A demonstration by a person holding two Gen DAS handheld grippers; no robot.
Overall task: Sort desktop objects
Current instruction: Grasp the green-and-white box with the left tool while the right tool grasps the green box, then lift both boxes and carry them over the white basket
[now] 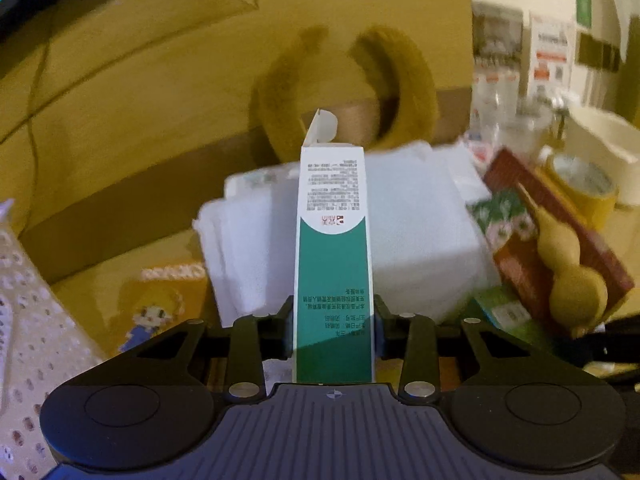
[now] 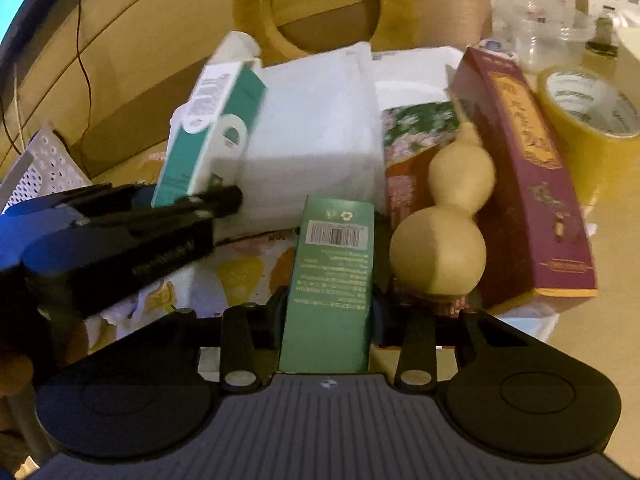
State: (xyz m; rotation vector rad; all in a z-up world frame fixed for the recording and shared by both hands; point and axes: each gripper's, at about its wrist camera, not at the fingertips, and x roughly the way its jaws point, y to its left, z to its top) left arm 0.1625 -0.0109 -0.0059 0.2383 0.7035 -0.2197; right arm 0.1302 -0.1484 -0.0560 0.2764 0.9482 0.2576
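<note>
A: Left wrist view — the left claw is clamped on a tall white-and-teal cardboard carton, flap open at its top, upright between the pads. Judging by that, lift straight so the flap clears the white foam block behind.

B: Right wrist view — the right claw grips a slim green cardboard box with a barcode, centred between the pads. The tan double-bulbed gourd stands just beside it on the right, so I'd draw back gently — no sideways swing.
</note>
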